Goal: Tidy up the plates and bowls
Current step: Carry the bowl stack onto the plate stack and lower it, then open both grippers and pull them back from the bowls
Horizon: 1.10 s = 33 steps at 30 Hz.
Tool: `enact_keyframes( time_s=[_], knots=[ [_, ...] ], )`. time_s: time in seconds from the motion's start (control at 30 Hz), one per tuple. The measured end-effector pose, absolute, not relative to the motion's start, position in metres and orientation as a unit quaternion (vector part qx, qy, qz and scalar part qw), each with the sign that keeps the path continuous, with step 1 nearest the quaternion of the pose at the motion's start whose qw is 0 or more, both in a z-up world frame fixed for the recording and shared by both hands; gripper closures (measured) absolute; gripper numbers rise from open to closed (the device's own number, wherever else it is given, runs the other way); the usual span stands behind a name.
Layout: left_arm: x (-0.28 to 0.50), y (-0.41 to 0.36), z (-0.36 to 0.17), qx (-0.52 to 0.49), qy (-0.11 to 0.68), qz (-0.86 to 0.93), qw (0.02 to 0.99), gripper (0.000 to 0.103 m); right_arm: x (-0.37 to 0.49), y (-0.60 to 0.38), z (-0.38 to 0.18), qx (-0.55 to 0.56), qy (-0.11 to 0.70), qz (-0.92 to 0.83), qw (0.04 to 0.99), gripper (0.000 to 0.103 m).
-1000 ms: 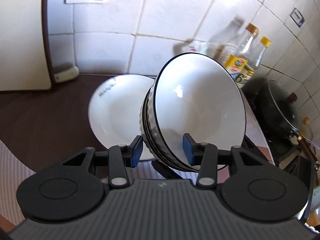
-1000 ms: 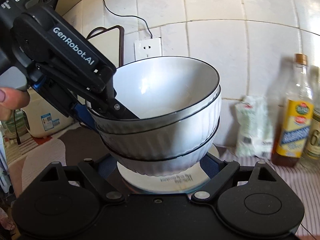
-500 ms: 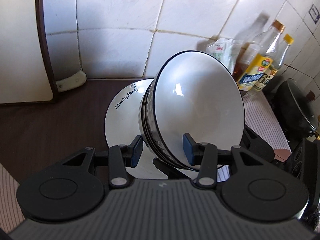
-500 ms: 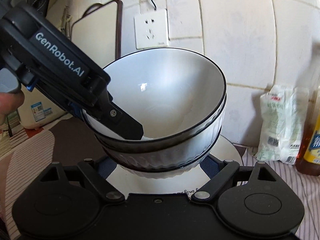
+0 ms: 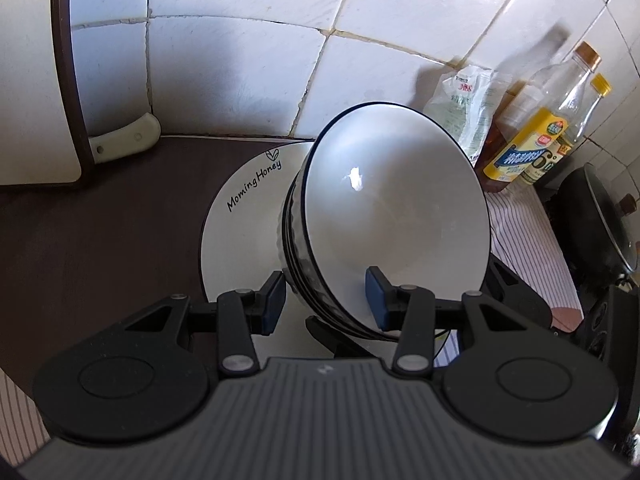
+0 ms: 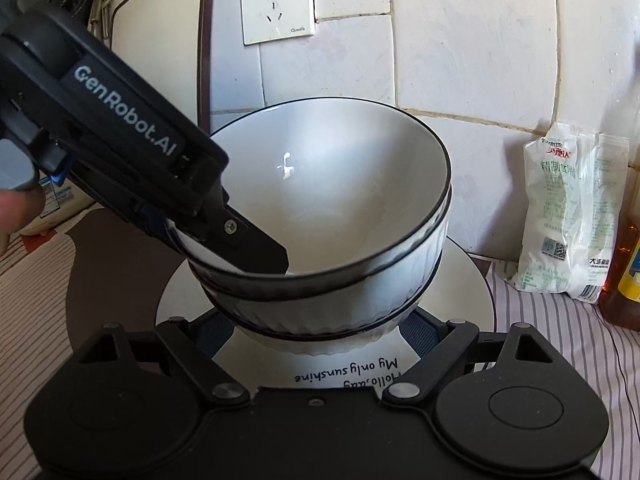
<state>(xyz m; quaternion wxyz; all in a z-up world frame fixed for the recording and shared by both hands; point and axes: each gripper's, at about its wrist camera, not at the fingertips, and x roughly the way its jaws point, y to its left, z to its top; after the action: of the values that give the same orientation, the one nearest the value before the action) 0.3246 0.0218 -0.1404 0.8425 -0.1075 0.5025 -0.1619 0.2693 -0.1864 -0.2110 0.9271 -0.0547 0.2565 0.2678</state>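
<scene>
Lowered now, stacked bowls sit over the plate; left gripper pinches their rim for nesting; right gripper spread around the base.

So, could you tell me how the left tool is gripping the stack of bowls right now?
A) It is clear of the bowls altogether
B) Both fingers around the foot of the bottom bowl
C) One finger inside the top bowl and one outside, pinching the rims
C: in the right wrist view the left tool has one finger dipping inside the top bowl over the rim, and the stack of bowls hangs above the plate.
</scene>
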Motion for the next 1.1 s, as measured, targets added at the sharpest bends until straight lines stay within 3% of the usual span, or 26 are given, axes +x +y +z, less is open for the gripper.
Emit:
enact_keyframes(
  time_s=[0.47,0.53,0.57,0.63,0.9,1.1],
  knots=[
    [0.328,0.02,-0.144,-0.144,0.494,-0.11,0.85,0.063,0.279,-0.177,-0.196,-0.066,0.296,0.24,0.922,0.009],
    [0.324,0.021,-0.14,-0.142,0.486,-0.097,0.857,0.059,0.274,-0.175,-0.191,-0.085,0.295,0.24,0.921,0.007],
    [0.321,0.022,-0.136,-0.141,0.483,-0.089,0.859,0.058,0.273,-0.175,-0.189,-0.089,0.298,0.24,0.919,0.007],
    [0.313,0.023,-0.125,-0.14,0.47,-0.091,0.867,0.045,0.267,-0.18,-0.185,-0.064,0.307,0.227,0.922,0.007],
    [0.28,0.022,-0.083,-0.11,0.459,-0.089,0.877,0.044,0.227,-0.197,-0.169,-0.005,0.315,0.209,0.926,0.007],
    [0.244,0.026,-0.043,-0.094,0.441,-0.084,0.889,0.043,0.199,-0.217,-0.132,0.019,0.273,0.177,0.945,0.007]
  ],
)
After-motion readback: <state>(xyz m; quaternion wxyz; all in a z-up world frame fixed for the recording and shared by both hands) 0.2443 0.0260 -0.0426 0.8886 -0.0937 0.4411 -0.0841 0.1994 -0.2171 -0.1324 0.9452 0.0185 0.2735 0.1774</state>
